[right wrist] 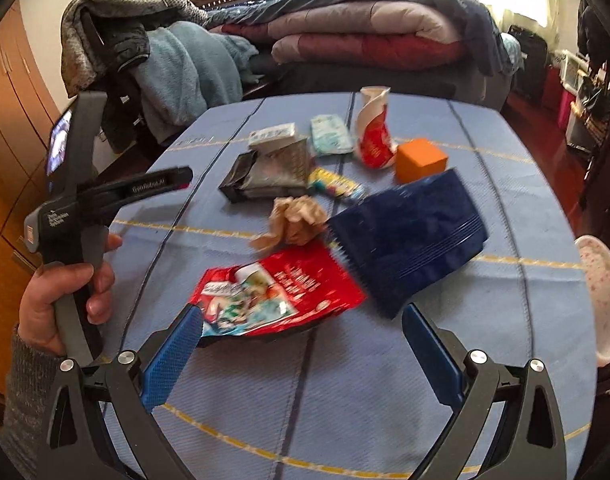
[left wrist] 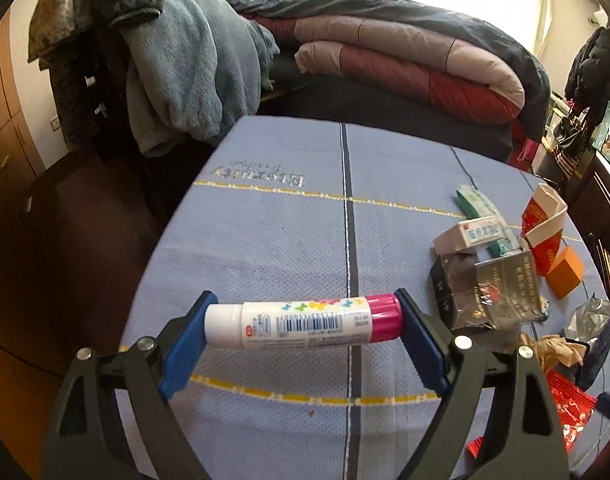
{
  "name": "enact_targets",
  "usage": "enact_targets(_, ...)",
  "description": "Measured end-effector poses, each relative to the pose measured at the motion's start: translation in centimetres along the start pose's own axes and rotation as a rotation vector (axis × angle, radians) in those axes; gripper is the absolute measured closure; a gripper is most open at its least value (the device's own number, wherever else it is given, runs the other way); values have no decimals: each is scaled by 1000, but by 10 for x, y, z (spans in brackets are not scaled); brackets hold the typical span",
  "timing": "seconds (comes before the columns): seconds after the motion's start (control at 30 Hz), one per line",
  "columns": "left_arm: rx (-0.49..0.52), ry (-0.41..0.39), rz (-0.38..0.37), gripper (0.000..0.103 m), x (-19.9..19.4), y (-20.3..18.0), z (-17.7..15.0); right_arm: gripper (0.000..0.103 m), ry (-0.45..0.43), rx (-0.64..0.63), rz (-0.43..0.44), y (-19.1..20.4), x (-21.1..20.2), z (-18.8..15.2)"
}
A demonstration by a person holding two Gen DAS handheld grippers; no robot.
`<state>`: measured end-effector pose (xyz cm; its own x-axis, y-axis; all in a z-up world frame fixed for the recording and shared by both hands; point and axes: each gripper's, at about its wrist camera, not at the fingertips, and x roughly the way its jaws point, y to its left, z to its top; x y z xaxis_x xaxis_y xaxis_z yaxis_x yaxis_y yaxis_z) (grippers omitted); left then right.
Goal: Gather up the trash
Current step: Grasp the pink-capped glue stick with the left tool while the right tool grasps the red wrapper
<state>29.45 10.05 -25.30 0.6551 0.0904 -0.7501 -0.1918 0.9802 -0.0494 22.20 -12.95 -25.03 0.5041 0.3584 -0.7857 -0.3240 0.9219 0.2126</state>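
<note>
Trash (right wrist: pixel 305 184) lies scattered on the blue-clothed counter (right wrist: pixel 345 380).
Blue pouch (right wrist: pixel 409 236), red wrapper (right wrist: pixel 277 292) and crumpled paper (right wrist: pixel 293 220) lie ahead of the wide-open, empty right tongs (right wrist: pixel 301 332); left tongs (left wrist: pixel 305 322) clamp a glue stick (left wrist: pixel 305 322) end to end.

A folded quilt (left wrist: pixel 409 60) lies on the bed beyond the surface (left wrist: pixel 289 232); blue fleece (left wrist: pixel 185 72) hangs far left.
</note>
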Motion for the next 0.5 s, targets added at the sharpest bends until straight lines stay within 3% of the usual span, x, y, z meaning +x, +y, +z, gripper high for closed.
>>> enact_targets(0.27, 7, -46, -7, 16, -27, 2, 1, 4, 39, 93, 86, 4, 31, 3)
enact_targets(0.33, 6, -53, -8, 16, -30, 4, 2, 10, 14, 102, 77, 5, 33, 7)
enact_targets(0.43, -1, -62, -7, 16, -35, 7, 3, 30, 8, 106, 58, 6, 36, 12)
enact_targets(0.47, -3, -65, -8, 16, -37, 8, 3, 47, 14, 101, 51, 7, 37, 13)
enact_targets(0.5, -4, -67, -8, 16, -38, 8, 3, 58, 16, 91, 39, 8, 38, 14)
